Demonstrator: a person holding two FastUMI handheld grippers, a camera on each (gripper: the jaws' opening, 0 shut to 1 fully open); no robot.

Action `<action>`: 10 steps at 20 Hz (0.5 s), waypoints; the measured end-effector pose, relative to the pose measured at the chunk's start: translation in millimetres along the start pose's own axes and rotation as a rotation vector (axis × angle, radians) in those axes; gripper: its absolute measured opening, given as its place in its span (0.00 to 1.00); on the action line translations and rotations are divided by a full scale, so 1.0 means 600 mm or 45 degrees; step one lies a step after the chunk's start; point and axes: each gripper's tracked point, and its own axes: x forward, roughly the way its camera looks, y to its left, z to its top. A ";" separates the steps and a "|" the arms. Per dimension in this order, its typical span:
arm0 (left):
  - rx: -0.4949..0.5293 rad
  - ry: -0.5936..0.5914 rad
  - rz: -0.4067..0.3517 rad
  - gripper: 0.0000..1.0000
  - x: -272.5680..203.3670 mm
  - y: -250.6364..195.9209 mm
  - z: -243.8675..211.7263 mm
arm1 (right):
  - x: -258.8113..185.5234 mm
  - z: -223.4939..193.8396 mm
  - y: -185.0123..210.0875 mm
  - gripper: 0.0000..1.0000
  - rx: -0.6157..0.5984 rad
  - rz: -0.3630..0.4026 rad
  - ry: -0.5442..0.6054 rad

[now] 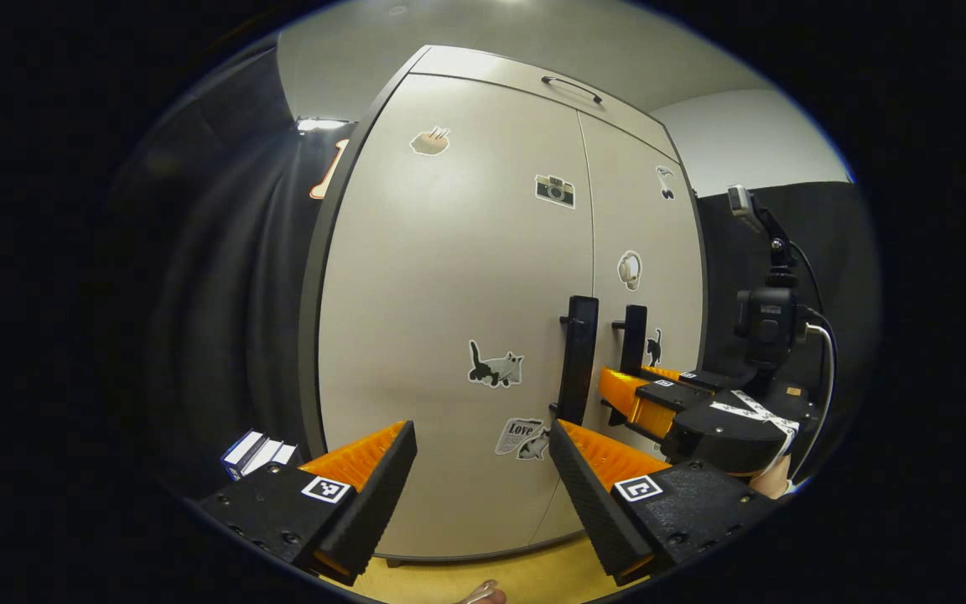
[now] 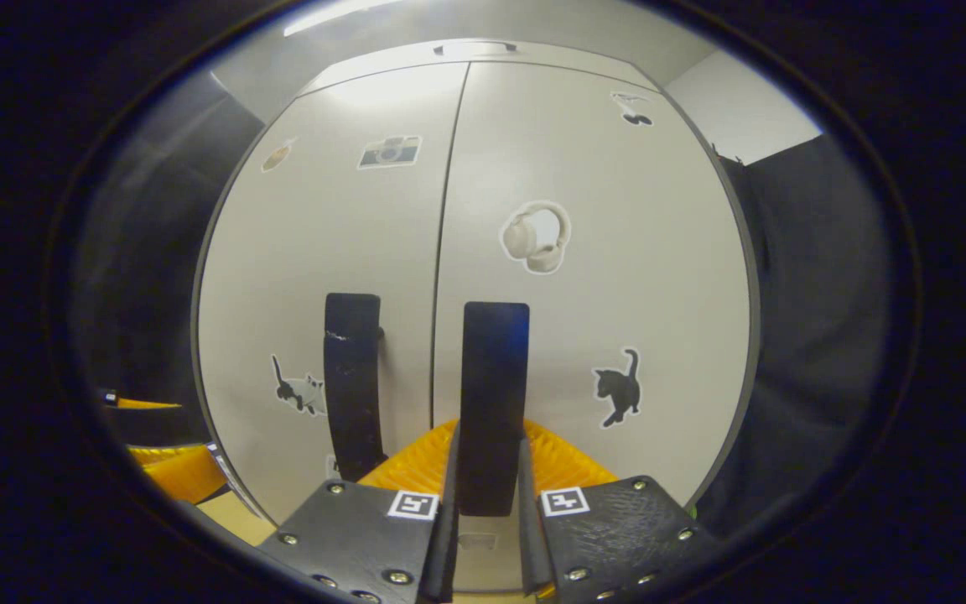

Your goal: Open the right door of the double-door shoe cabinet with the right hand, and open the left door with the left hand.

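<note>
We are in a booth hung with black cloth, a pale wall above it and a yellowish floor (image 1: 533, 579) below. Before us stands the shoe cabinet (image 1: 500, 319), grey, both doors flush and dotted with stickers. The left door (image 1: 449, 277) carries a cat sticker (image 1: 495, 367) and a camera sticker (image 1: 554, 190); the right door (image 2: 592, 277) carries a headphone sticker (image 2: 537, 236) and a black cat sticker (image 2: 619, 388). Each door has a tall black handle beside the centre seam.

In the right gripper view we see our right gripper (image 2: 491, 495) pressed in on the right handle (image 2: 494, 394), its two fingers tight against the bar's sides. In the left gripper view our left gripper (image 1: 483, 445) hangs with its jaws wide apart, near the left handle (image 1: 578, 356) but not touching it. Small boxes (image 1: 258, 453) lie low at the cabinet's left.
</note>
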 end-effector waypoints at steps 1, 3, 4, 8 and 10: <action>0.000 -0.002 -0.002 0.98 -0.001 -0.001 0.001 | -0.001 -0.001 0.000 0.30 -0.001 0.005 0.004; 0.004 -0.003 -0.001 0.99 -0.005 -0.003 0.003 | -0.003 -0.001 0.000 0.30 0.002 0.019 0.007; 0.008 -0.003 0.002 0.98 -0.005 -0.003 0.003 | -0.005 0.001 0.000 0.30 0.016 0.024 -0.003; 0.008 0.004 0.015 0.98 -0.014 -0.011 0.000 | -0.013 0.002 -0.001 0.18 0.037 0.060 -0.011; 0.013 0.004 0.021 0.99 -0.020 -0.017 0.002 | -0.019 0.003 -0.002 0.18 0.036 0.082 -0.010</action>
